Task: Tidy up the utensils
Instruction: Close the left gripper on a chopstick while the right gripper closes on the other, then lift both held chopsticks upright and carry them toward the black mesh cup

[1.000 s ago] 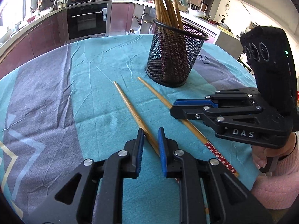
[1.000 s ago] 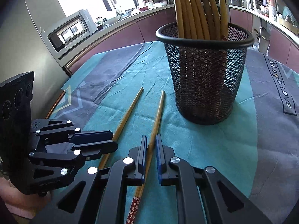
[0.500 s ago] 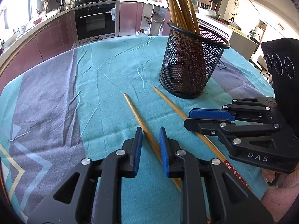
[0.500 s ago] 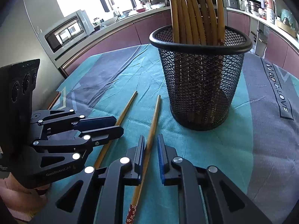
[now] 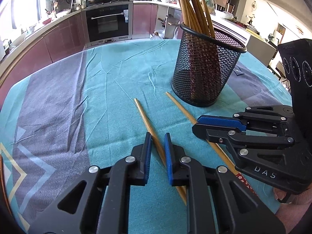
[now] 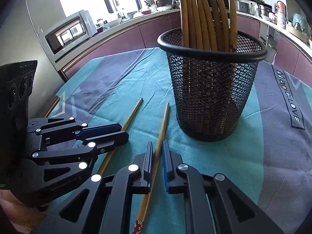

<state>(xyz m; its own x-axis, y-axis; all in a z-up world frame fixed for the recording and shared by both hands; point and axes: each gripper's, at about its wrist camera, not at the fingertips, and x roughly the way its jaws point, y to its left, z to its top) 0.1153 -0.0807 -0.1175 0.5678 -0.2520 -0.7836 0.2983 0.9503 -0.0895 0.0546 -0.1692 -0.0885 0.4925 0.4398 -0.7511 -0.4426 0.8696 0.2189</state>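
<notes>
Two loose bamboo chopsticks lie side by side on the teal tablecloth (image 5: 117,68). My left gripper (image 5: 157,134) straddles the left chopstick (image 5: 144,115). Its jaws are closing, and a little cloth still shows beside the stick. My right gripper (image 6: 157,142) has its narrow, closing jaws on the right chopstick (image 6: 164,117), which has a red patterned end (image 6: 139,222). Each gripper shows from the side in the other's view: the right gripper (image 5: 195,126) and the left gripper (image 6: 124,132). Just beyond stands a black mesh holder (image 6: 210,97) with several upright chopsticks (image 6: 204,19).
The cloth has grey-purple bands and lettering (image 6: 288,101) to the right of the holder. A person's hand and pink sleeve (image 5: 292,214) grip the right tool. Kitchen cabinets, an oven (image 5: 109,23) and a microwave (image 6: 68,33) ring the table beyond its edge.
Both views have tilted up a little, so the holder looms larger and nearer. Each chopstick stays between the same jaws, and the jaw gaps look about the same.
</notes>
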